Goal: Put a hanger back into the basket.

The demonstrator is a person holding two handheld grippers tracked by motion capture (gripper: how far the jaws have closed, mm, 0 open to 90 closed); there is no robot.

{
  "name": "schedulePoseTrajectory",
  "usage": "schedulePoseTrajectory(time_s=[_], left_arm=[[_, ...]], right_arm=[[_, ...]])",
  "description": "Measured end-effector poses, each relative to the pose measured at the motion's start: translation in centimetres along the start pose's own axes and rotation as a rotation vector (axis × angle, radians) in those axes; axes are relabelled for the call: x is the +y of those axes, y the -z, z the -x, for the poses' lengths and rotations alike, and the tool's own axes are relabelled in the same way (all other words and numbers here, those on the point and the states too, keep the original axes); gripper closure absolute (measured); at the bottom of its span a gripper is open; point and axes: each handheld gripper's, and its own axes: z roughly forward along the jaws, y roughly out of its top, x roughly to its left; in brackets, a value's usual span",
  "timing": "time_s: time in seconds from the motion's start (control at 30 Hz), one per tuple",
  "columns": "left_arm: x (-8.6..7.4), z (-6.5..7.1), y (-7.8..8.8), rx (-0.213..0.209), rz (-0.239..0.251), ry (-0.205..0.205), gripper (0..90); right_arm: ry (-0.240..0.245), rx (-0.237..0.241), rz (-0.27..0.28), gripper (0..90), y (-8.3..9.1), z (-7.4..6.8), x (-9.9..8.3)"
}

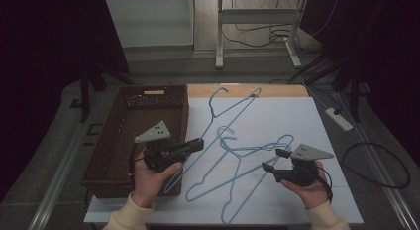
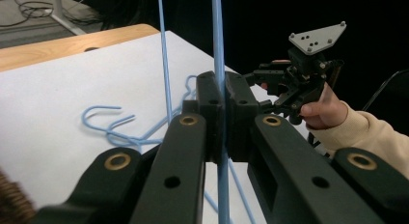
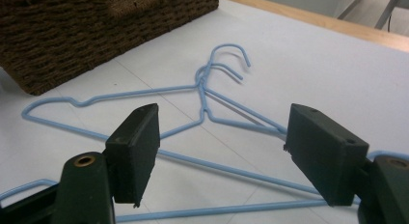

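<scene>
Left gripper clenched on blue wire hanger, lifted beside basket. Right gripper released above two hangers on table. Light, springy, tangle-prone wire; grasp mid-bar.

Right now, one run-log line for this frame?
left gripper: shut on blue hanger | right gripper: open over hangers on table | basket: left

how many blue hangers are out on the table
3, though tangled wires may hide more: one hanger clamped in the left gripper, two overlapping hangers flat on the table by the right gripper.
</scene>
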Motion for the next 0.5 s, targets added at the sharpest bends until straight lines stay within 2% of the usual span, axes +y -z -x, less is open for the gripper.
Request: schedulePoseTrajectory(time_s=[0.27,0.5], left_arm=[[0.5,-1.1,2.2,0.036,0.045,0.008,86.7],[0.7,-2.5,4.6,0.065,0.085,0.032,86.7]], right_arm=[[0.006,-0.005,-0.032,28.6,-0.3,-0.1,-0.2],[0.014,-0.004,-0.059,28.6,-0.8,-0.1,-0.5]])
